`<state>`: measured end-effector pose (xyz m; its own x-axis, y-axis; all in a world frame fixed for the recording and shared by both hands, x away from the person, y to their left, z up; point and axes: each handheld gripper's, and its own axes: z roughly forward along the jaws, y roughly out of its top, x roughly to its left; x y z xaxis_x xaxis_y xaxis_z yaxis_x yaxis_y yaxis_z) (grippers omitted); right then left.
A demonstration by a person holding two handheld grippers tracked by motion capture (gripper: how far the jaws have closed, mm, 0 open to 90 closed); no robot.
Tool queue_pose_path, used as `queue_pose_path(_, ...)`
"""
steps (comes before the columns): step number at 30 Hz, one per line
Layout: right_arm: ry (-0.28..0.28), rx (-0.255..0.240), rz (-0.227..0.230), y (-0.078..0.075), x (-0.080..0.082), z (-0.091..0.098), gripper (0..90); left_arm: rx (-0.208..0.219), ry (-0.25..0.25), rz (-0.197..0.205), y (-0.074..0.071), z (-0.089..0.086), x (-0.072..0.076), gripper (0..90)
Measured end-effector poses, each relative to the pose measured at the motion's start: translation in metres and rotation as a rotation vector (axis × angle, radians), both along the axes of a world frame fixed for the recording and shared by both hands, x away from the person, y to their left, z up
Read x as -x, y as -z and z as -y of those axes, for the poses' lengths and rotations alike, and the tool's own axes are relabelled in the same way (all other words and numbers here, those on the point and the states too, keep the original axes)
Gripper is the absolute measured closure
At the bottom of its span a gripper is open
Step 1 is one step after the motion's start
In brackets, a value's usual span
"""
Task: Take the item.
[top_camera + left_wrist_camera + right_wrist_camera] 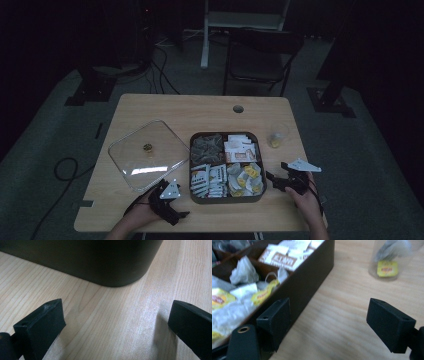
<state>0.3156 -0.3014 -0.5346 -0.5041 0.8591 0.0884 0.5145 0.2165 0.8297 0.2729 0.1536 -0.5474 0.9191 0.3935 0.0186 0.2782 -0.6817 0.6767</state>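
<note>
The lid point(144, 154) is already off the box point(226, 198) and lies flat on the table point(200, 107), just to the left of it. The dark box is open and shows four compartments with tea bags and sachets. One tea bag with a yellow tag point(387, 268) already sits in the clear cup point(277, 134), which stands to the right of the box, near the far right corner of the table — so this part of the work seems to be done.

The right gripper point(276, 180) is low beside the right wall of the box, its jaws wide apart and holding nothing; in the right gripper view one jaw is just beside the box wall and the other is over bare wood. The left gripper point(172, 214) rests near the front left corner of the box, also wide open and empty.

What is left, I judge, is to bring the lid back onto the box — both grippers are free for this.
</note>
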Motion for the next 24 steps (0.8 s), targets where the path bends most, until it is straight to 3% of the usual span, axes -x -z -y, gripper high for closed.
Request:
queue_pose_path(11, -0.005, 0.049, -0.078, 0.014, 0.008, 0.001, 18.9, 0.0, 0.0, 0.001, 0.0, 0.0, 0.0, 1.1)
queue_pose_path(20, -0.025, 0.141, -0.099, 0.015, 0.009, -0.008, 18.6, 0.0, 0.0, 0.001, 0.0, 0.0, 0.0, 1.1)
queue_pose_path(24, -0.03, 0.152, -0.096, 0.015, 0.009, -0.009, 18.3, 0.0, 0.0, 0.001, 0.0, 0.0, 0.0, 1.1)
